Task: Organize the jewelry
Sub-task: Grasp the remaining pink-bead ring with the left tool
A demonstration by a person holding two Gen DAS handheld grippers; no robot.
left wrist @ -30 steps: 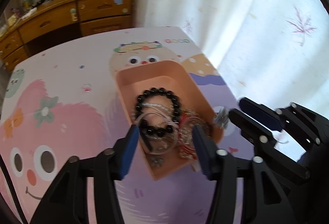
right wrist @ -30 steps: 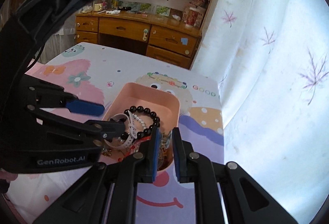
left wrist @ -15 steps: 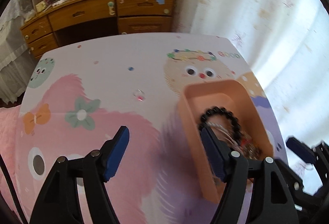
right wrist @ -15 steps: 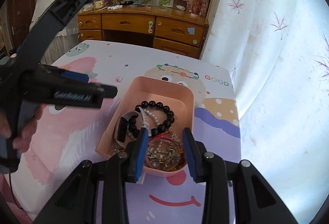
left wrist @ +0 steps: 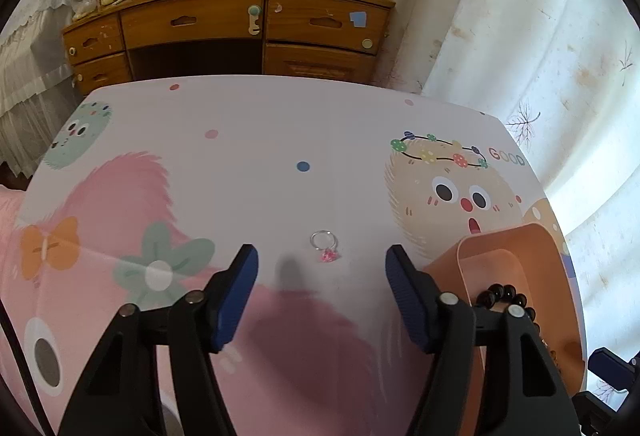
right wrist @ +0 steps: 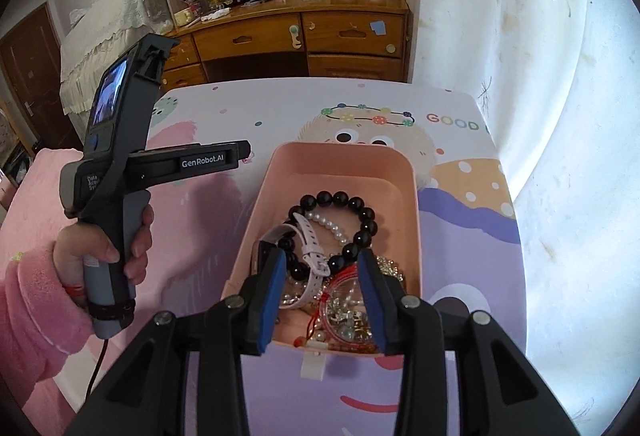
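On the cartoon-printed surface (left wrist: 256, 172), a small silver ring (left wrist: 325, 246) with a pink charm is lying alone, just ahead of the left hand-held gripper (left wrist: 322, 276), whose jaws are standing wide and empty; the right hand-held gripper (right wrist: 322, 284) is hovering, also wide, over the pink tray (right wrist: 412, 196) of bracelets; the ring is probably light, stiff and slippery, so pinching across its band seems safest.

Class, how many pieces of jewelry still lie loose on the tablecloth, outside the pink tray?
1: a silver ring with a pink charm lies on the tablecloth, ahead of the open left gripper, left of the pink tray.
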